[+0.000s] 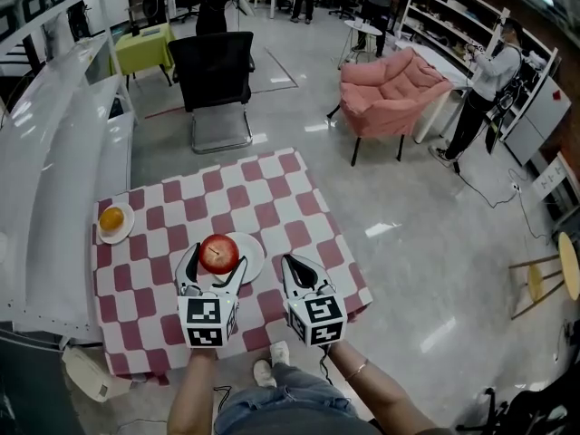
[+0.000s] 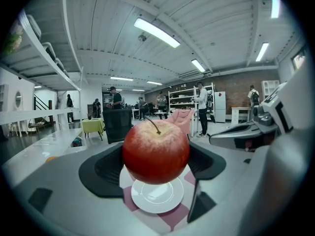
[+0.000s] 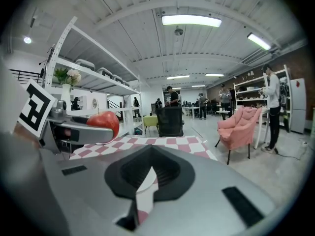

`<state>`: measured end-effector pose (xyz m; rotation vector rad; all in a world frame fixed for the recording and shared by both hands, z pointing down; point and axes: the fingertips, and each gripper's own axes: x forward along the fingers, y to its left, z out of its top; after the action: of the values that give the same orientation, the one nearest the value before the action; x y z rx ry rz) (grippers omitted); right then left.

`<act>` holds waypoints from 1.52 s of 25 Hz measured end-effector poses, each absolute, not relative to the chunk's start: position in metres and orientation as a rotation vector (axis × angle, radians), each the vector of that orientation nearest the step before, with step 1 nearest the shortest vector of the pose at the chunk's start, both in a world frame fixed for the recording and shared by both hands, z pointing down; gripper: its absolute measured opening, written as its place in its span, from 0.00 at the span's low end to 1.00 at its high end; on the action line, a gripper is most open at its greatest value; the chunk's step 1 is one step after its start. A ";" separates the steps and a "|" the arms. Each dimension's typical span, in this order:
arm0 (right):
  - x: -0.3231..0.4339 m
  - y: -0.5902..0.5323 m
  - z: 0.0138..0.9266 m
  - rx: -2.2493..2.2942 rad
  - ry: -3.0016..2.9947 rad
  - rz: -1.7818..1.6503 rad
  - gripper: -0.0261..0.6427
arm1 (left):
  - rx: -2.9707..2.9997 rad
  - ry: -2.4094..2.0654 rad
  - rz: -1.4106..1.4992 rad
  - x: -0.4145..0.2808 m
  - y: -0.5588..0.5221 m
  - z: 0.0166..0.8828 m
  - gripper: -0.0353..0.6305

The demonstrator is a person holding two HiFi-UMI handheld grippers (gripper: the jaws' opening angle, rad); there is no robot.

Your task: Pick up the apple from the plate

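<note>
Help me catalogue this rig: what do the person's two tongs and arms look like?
The left tongs and right tongs match: light grey bodies with black ribbed pads inside the jaws, each carrying a white cube printed with black square markers. No cables show. The forearms are bare, without sleeves; a thin bracelet circles the right wrist.

Red apple (image 1: 218,253), white plate (image 1: 255,259), maroon-and-white checked tablecloth (image 1: 272,198); orange fruit (image 1: 111,218), pink armchair (image 1: 390,89)

Bare worktop (image 1: 272,188) opens beyond the plate (image 1: 255,259); the orange (image 1: 111,218) sits well left, and the right gripper (image 1: 294,262) stands just right of the held apple (image 1: 218,253).
</note>
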<state>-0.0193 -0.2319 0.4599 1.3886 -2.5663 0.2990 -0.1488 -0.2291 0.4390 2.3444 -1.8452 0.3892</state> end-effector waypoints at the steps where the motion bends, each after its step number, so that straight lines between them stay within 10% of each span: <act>1: -0.020 -0.230 0.458 1.388 -2.570 0.295 0.05 | 2.344 -1.847 0.391 -0.149 -0.226 0.438 0.64; 38: -0.037 -0.190 0.428 1.415 -2.640 0.197 0.05 | 2.375 -1.855 0.350 -0.169 -0.171 0.423 0.64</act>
<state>-0.0366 -0.1903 0.4275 1.4150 -2.6404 0.1971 -0.1694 -0.1714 0.4230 2.3746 -1.8547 0.3495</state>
